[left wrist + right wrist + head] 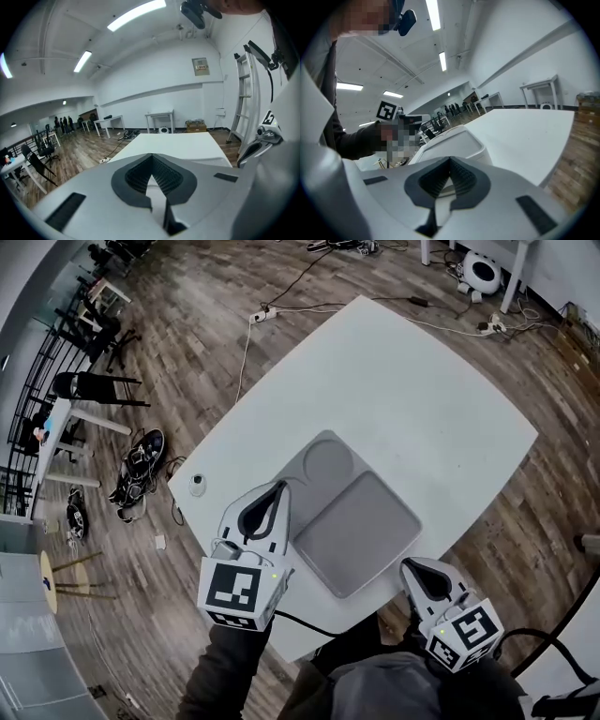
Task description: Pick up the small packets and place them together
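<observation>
Left gripper [277, 487] is hovering over the table [403, 390] by its near-left corner, tip reaching the left rim of the grey tray [361, 526] beside the tray's round compartment [328, 463]. In its own view the left gripper [151, 157] is clenched, pads meeting at the tip with nothing between them, and it is pointing along the bare white table [173, 143] toward the far edge. Right gripper [415, 566] is hanging at the table's near-right edge, just off the tray's near corner. It is also clenched and empty in its own view [450, 160], which is looking at the tray [457, 140] ahead-left and the open tabletop [525, 131] running to the right. The left gripper's marker cube [386, 110] is showing past the tray there, on a dark sleeve [356, 136]. Tray is sitting against the near edge, both compartments looking bare from the head view. Packets: can't place them, no view is showing one. A small round thing [196, 486] is sitting at the left corner, too small to identify. Cables [281, 306] are trailing over the wood floor beyond the far-left edge.
</observation>
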Available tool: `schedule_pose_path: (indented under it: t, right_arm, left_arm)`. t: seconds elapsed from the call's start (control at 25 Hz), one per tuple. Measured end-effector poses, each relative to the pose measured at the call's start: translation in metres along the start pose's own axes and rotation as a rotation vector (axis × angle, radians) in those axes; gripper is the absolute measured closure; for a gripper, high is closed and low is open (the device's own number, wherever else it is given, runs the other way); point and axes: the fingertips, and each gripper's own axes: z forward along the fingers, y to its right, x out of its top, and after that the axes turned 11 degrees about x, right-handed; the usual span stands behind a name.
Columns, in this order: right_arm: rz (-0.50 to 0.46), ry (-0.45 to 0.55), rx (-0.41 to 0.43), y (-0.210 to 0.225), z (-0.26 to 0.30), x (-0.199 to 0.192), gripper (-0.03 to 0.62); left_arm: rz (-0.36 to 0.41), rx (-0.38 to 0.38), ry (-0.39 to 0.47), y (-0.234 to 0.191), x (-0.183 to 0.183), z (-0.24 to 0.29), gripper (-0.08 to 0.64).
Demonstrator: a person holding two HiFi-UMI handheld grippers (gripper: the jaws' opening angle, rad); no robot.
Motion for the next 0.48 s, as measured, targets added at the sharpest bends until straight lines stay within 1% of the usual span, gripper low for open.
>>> schedule_pose_path:
  t: [0.08,0.16,0.28,0.36,0.48]
  right_arm:
    - [0.016,-0.005,-0.011,0.006,0.001,0.0,0.588]
    - [0.033,-0.006,-0.016,0.008,0.005,-0.003,0.588]
    - [0.05,0.024,-0.003,0.005,0.009,-0.002,0.588]
    - [0.063,0.052,0.009,0.005,0.01,-0.002,0.588]
    - [0.074,0.091,0.018,0.004,0.007,0.001,0.588]
  left_arm:
    - [0.028,0.009,-0.037,-0.01,-0.004,0.017,0.56]
    - [0.048,0.001,-0.078,-0.019,-0.013,0.031,0.56]
    - [0.078,0.0,-0.118,-0.033,-0.026,0.046,0.56]
    - [0.079,-0.002,-0.146,-0.04,-0.033,0.055,0.56]
    - [0.07,-0.036,-0.179,-0.041,-0.04,0.07,0.56]
